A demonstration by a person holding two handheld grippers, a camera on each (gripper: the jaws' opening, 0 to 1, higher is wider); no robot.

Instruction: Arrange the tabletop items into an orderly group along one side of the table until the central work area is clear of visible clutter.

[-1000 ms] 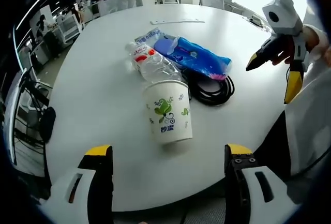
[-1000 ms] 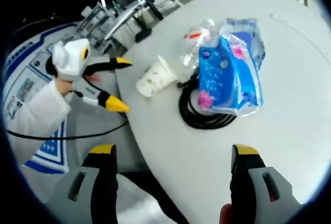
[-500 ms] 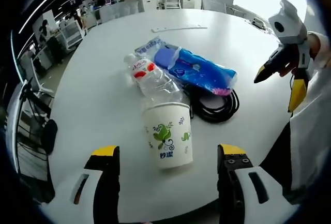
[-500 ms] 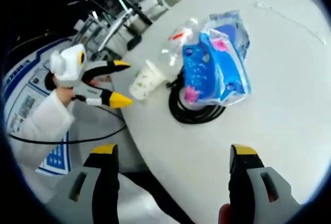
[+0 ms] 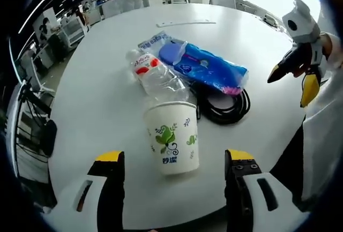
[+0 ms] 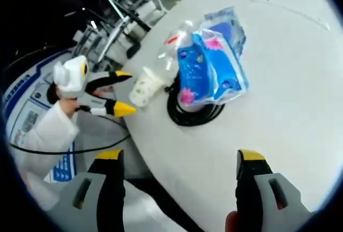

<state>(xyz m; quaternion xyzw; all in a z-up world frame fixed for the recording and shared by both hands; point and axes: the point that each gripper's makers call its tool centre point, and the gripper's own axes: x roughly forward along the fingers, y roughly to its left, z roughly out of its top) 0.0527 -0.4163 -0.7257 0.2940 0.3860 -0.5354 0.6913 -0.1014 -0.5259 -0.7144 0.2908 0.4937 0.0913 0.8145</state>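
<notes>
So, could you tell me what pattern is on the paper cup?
Green leaves on white cup, clearest in left gripper view.

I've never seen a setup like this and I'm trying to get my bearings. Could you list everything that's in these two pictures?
paper cup: one, white with green leaf print, upright near the table edge, between the left hand-held gripper's jaws in its view.
plastic bottle: one, clear with a red label, lying behind the cup.
blue packet: one, blue plastic with pink marks, lying partly over the cable.
cable coil: one, black, beside the cup.
table: one, white, round.
left hand-held gripper: one, white with yellow-tipped black jaws, open.
right hand-held gripper: one, same colours, open, above the table edge.
</notes>
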